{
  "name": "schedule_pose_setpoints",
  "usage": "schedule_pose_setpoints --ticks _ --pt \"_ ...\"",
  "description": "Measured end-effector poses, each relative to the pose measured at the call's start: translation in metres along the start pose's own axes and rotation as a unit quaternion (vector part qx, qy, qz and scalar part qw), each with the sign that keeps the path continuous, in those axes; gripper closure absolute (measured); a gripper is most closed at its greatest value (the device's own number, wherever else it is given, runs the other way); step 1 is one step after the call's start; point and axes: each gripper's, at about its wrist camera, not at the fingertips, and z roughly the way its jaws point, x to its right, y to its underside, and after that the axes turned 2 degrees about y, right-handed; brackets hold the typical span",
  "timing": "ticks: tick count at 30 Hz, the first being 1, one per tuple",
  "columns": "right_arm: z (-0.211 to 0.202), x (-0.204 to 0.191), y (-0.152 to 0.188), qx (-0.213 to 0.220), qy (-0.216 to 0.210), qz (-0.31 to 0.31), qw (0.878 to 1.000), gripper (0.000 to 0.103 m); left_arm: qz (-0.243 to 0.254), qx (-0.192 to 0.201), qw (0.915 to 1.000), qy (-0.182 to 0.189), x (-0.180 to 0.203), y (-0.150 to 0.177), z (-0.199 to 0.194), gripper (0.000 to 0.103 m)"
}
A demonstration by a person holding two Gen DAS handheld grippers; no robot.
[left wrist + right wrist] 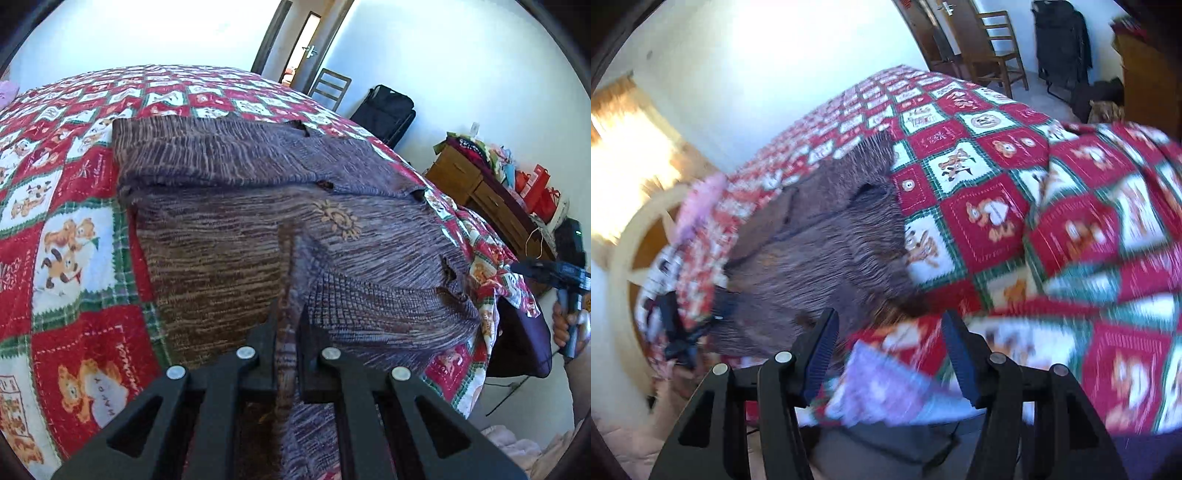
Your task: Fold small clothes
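Pinched in my left gripper (287,325), the knitted sweater (236,206) lies on the quilt (66,236); my right gripper (888,354) gapes empty. I'd draw the fold over evenly.

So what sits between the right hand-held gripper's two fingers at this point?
Only the red patchwork bedspread, seen past the open right hand-held gripper in the right wrist view; the purple-brown knitted garment lies further off to the left, not between them.
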Motion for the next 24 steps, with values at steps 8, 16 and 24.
schedule_pose_setpoints --ticks 8,16,24 --pt "0.053 0.008 0.014 -0.109 0.045 -0.032 0.992 0.056 -0.007 0.001 1.0 -0.001 -0.005 0.003 -0.002 0.096" --pt "0.001 0.022 0.089 -0.205 0.074 -0.074 0.973 0.056 -0.014 0.006 0.9998 0.012 -0.01 0.002 0.001 0.096" --pt "0.009 -0.05 0.011 -0.012 -0.013 -0.191 0.981 0.056 -0.012 0.0 0.9999 -0.003 -0.005 0.0 0.002 0.095"
